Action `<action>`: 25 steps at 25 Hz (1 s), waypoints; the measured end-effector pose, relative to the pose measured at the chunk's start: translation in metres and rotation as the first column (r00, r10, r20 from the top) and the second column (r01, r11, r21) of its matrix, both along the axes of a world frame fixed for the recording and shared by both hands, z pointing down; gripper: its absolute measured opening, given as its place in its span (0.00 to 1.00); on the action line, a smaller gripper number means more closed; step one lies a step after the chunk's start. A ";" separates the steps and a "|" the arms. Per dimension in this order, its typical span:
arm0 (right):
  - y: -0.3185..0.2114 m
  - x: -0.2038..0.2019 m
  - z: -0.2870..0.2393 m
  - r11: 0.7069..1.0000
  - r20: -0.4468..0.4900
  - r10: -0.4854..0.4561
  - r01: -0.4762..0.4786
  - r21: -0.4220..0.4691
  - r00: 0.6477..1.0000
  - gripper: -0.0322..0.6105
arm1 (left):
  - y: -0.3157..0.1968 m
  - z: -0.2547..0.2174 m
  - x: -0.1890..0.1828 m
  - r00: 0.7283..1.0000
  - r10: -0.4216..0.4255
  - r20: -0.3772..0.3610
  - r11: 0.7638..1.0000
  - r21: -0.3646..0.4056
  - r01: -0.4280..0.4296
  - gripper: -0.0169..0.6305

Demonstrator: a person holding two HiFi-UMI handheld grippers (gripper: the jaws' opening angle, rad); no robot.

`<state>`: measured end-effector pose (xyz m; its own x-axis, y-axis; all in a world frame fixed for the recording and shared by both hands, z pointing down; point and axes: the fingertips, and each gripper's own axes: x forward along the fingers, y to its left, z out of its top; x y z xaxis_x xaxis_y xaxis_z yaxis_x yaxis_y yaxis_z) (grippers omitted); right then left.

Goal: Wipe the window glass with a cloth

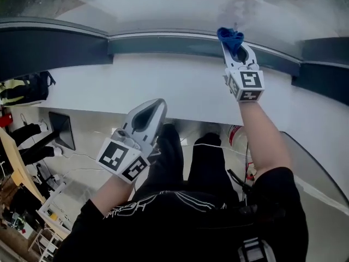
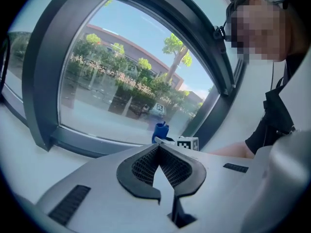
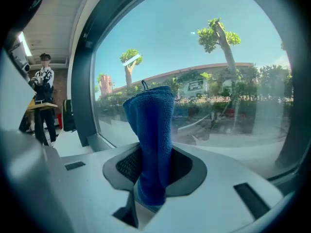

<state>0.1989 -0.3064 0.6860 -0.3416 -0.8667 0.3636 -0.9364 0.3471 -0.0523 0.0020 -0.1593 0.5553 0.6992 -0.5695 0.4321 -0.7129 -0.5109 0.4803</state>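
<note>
My right claw [image 1: 238, 52] pinches cloth [image 1: 229, 36], tip toward glass [image 3: 218, 57] for wiping; left claw [image 2: 159, 152] closed, empty, spare.

Blue cloth [image 1: 229, 35] in right gripper [image 1: 234, 44], near window glass [image 1: 163, 4]

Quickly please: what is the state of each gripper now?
The left gripper is closed, with nothing between its jaws.
The right gripper is closed on the blue cloth.

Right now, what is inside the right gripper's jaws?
A folded blue cloth, clamped by the right gripper, its top poking up toward the window glass. Whatever lies beneath the cloth between the jaws is covered.
</note>
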 end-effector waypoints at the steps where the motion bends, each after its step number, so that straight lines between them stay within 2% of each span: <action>1: 0.004 0.020 -0.001 1.000 0.006 0.028 -0.028 0.000 1.000 0.20 | 0.001 -0.001 0.011 1.000 0.011 0.000 1.000 0.000 -0.011 0.03; 5: 0.020 0.095 0.001 0.989 0.029 0.151 -0.151 -0.008 0.988 0.20 | 0.005 -0.001 0.047 0.999 0.040 0.001 0.999 -0.003 -0.040 0.03; 9: 0.037 0.168 0.004 0.962 0.017 0.272 -0.272 -0.011 0.962 0.20 | 0.007 0.000 0.079 0.997 0.076 0.005 0.997 -0.004 -0.076 0.03; 14: 0.050 0.238 0.003 0.926 -0.002 0.377 -0.377 0.001 0.926 0.20 | 0.007 -0.001 0.108 0.994 0.107 0.009 0.994 0.002 -0.107 0.03; 20: 0.064 0.302 0.000 0.873 0.027 0.487 -0.487 0.007 0.873 0.20 | 0.013 0.000 0.135 0.988 0.146 0.041 0.989 0.028 -0.147 0.03; 22: 0.068 0.315 -0.005 0.867 0.035 0.497 -0.498 0.007 0.867 0.20 | 0.018 -0.005 0.147 0.985 0.164 0.046 0.985 0.043 -0.166 0.03; 25: 0.072 0.315 -0.015 0.874 0.050 0.485 -0.486 0.008 0.873 0.20 | 0.023 -0.012 0.159 0.983 0.180 0.027 0.982 0.043 -0.181 0.03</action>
<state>0.5136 -0.2348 0.6706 0.1089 -0.9344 0.3392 -0.9841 -0.1495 -0.0958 0.1614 -0.1359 0.5434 0.7827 -0.4540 0.4257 -0.6174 -0.6532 0.4384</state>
